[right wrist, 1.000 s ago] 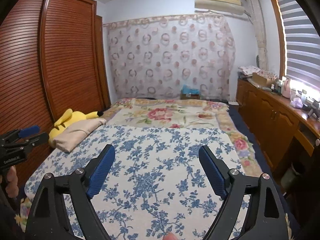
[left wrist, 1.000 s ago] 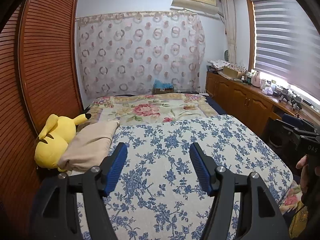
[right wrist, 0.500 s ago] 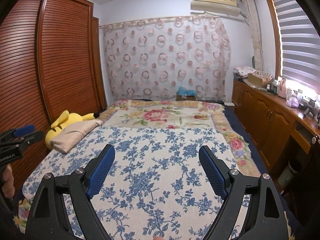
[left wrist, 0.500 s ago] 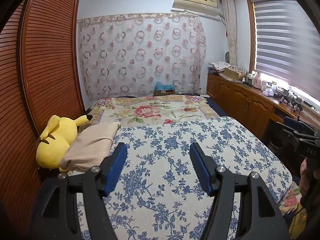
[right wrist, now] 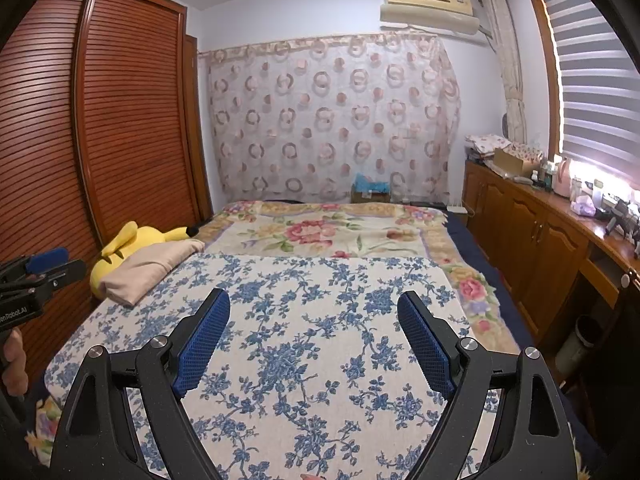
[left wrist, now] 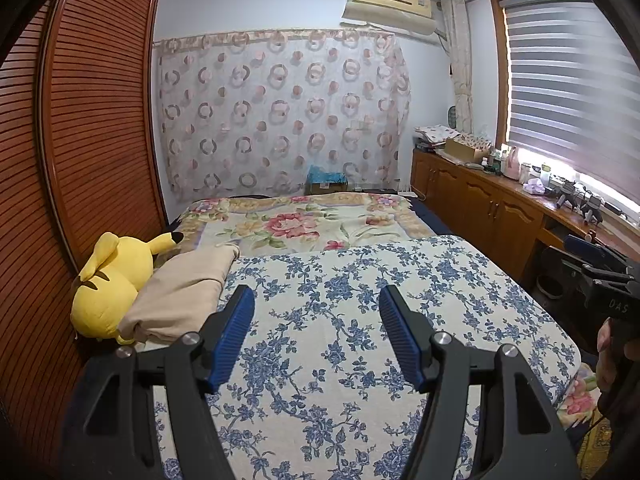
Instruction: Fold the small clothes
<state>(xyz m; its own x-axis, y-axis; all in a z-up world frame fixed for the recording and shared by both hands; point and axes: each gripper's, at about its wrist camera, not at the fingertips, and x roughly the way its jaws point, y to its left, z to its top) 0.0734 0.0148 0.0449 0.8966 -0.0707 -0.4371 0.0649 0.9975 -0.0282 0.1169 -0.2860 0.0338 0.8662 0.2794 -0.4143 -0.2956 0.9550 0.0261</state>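
A beige folded cloth [left wrist: 184,288] lies at the left edge of the bed, leaning on a yellow plush toy [left wrist: 108,288]. My left gripper [left wrist: 316,292] hovers open over the blue-flowered bedcover [left wrist: 360,340], with the cloth just left of its left finger and nothing between the blue pads. In the right wrist view the same cloth [right wrist: 148,264] sits far to the left. My right gripper [right wrist: 314,296] is open wide above the middle of the cover [right wrist: 304,360], empty. Each gripper shows at the edge of the other's view, held by a hand.
A louvred wooden wardrobe [left wrist: 80,140] runs close along the bed's left side. Wooden cabinets [left wrist: 492,208] with clutter on top line the right wall under a blind. A flowered blanket [left wrist: 304,224] covers the far half of the bed, before a patterned curtain [left wrist: 280,120].
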